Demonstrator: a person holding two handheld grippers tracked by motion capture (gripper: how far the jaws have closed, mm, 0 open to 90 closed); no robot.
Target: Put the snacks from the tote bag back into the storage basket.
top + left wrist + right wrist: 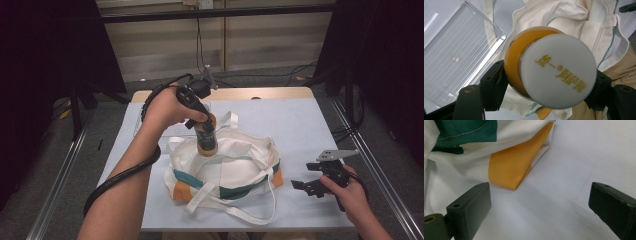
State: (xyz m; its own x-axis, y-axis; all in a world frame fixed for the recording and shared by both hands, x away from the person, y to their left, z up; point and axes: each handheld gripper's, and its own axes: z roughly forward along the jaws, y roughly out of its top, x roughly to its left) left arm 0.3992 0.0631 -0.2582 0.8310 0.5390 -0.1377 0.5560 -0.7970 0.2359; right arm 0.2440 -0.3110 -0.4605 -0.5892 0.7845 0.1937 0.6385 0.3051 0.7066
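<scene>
Left gripper [204,131] downturned, jaws pinching bottle [205,141] over bag [225,170]; right gripper [306,186] spread.

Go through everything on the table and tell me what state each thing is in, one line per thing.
Bottle: white cap on, held upright above the bag's opening.
Left tongs: shut on the bottle.
Right tongs: open, holding nothing, beside the bag's orange corner.
Tote bag: lying on the table, mouth open, straps loose.
Clear tray: empty, flat on the table beside the bag.
</scene>
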